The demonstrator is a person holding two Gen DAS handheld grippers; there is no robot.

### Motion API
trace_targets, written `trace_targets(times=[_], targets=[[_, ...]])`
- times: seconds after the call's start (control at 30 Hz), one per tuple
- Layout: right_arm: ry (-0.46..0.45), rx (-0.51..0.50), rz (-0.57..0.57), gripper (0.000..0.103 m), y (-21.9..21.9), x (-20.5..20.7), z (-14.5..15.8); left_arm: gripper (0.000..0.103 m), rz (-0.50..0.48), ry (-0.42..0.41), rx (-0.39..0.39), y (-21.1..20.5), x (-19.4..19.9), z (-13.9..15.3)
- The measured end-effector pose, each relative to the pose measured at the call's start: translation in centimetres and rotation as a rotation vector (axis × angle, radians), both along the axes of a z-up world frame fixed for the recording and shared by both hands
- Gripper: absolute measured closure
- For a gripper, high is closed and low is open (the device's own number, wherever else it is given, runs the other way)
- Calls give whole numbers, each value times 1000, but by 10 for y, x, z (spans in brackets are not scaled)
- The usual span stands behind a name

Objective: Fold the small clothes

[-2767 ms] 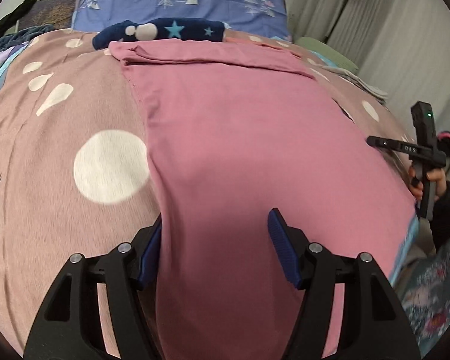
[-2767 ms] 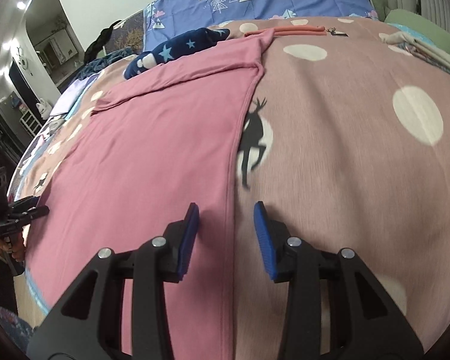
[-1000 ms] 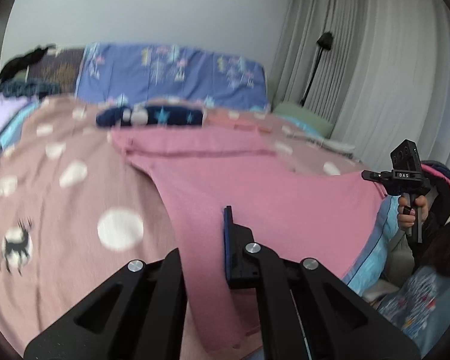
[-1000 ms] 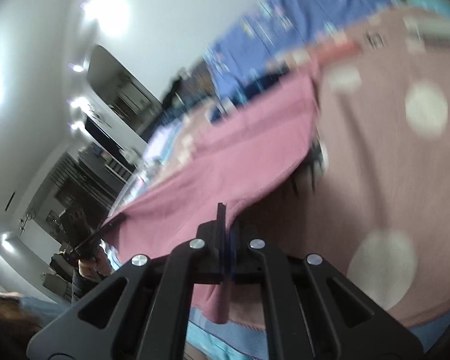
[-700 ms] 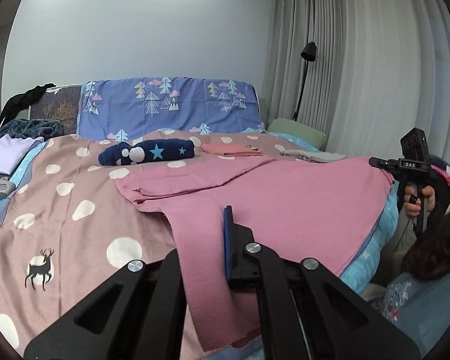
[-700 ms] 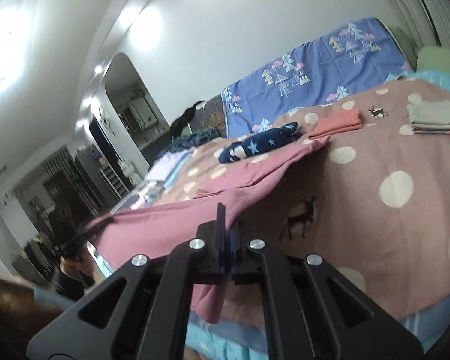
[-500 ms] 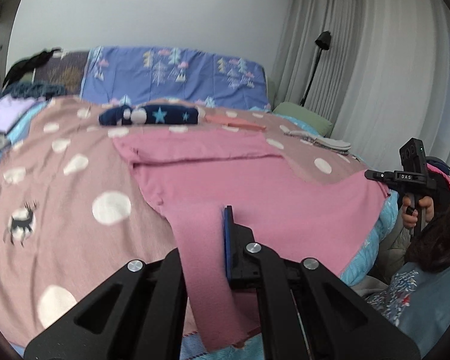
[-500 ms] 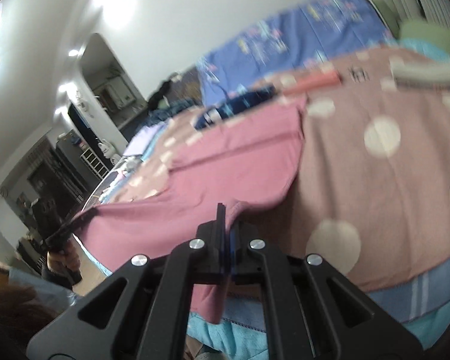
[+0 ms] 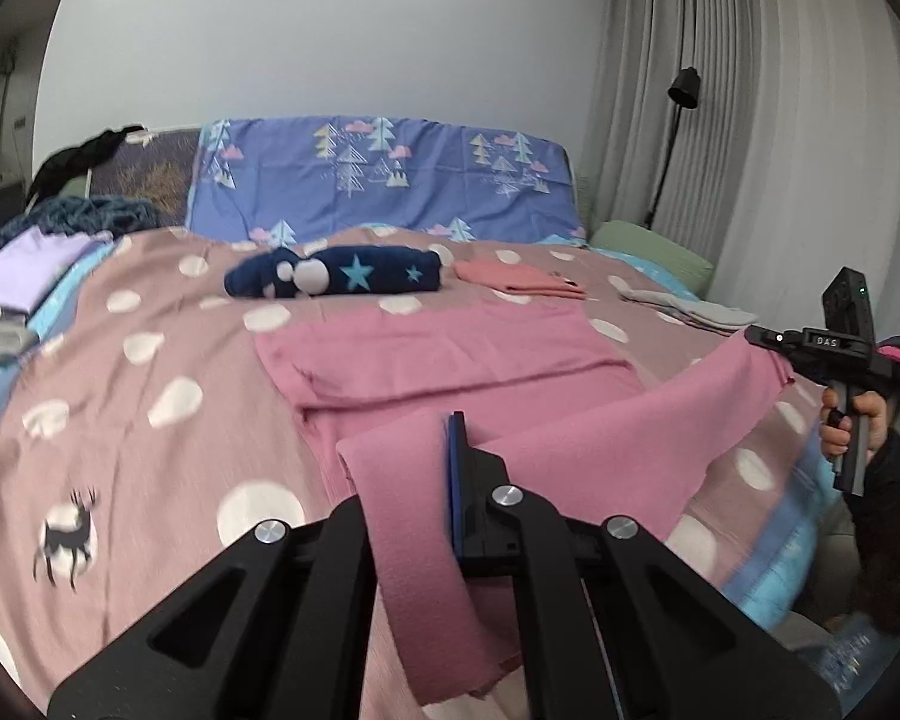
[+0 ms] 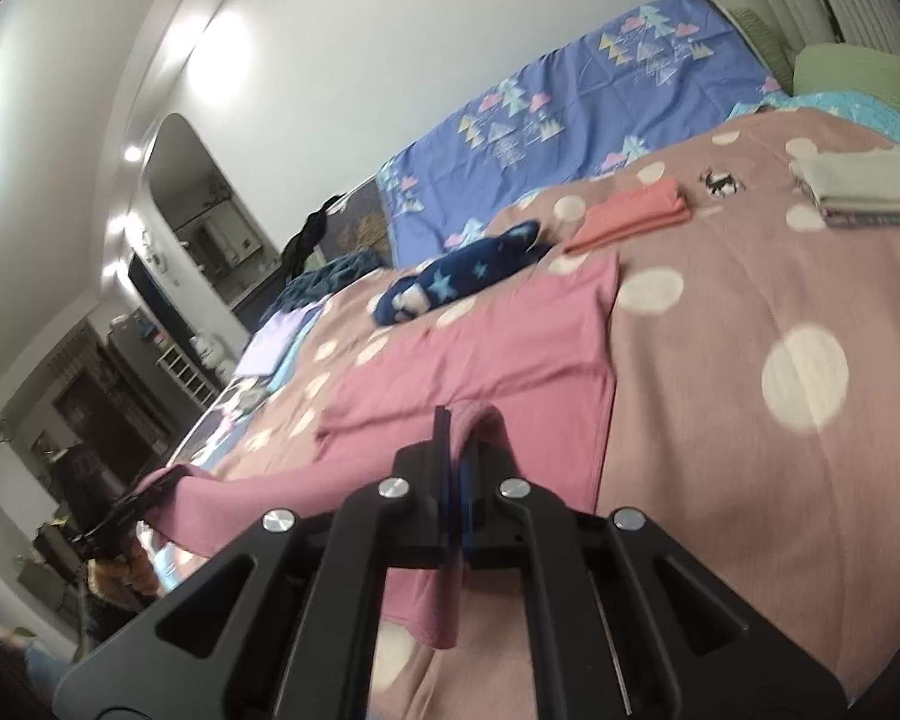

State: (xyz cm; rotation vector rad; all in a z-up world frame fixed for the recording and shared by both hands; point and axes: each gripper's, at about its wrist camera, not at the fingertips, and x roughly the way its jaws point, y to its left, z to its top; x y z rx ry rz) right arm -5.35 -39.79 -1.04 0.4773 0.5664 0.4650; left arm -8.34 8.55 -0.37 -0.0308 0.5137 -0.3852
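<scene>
A pink garment point(image 9: 438, 348) lies across the spotted bedspread point(image 9: 150, 420), its far part flat with a fold line across it. My left gripper point(image 9: 450, 420) is shut on one near corner, and the cloth drapes over its left finger. At the right edge of the left wrist view, my right gripper point(image 9: 756, 336) pinches the other corner, a hand below it. The hem hangs taut and lifted between them. In the right wrist view the right gripper point(image 10: 450, 420) is shut on the pink garment point(image 10: 510, 360), and the left gripper point(image 10: 150, 492) holds the far corner.
Beyond the garment lie a navy star-patterned cloth point(image 9: 336, 273), a folded salmon cloth point(image 9: 510, 276) and a grey folded stack point(image 9: 690, 309). A purple cloth point(image 9: 30, 264) sits at the far left. A blue tree-print headboard point(image 9: 378, 180), a floor lamp point(image 9: 684, 84) and curtains stand behind.
Both grippers, open around the near hem earlier, have shut on it and lifted it. Since half a second ago they carried the hem forward over the flat part of the garment.
</scene>
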Motion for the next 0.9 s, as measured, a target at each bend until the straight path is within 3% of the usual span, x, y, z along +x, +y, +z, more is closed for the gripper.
trace_targets(times=[0.2,0.37,0.53,0.67,0.9], targets=[[109,-73,-49,101,13,74,-43,100,88,106,45,-10,88,-39],[212,-76,-54,101,17,103,-81,100,122,202,62,-12,123,-79],[246,-62,-50,100,15,106,-95,98,117,256,33,-3,127,-97],[245,-68,-39,92,15,98,-92,77,128,257,-17,7,117,-94],[245,-125,-13,90,18,65,-91,77,104,296,-115,23,82,-93]])
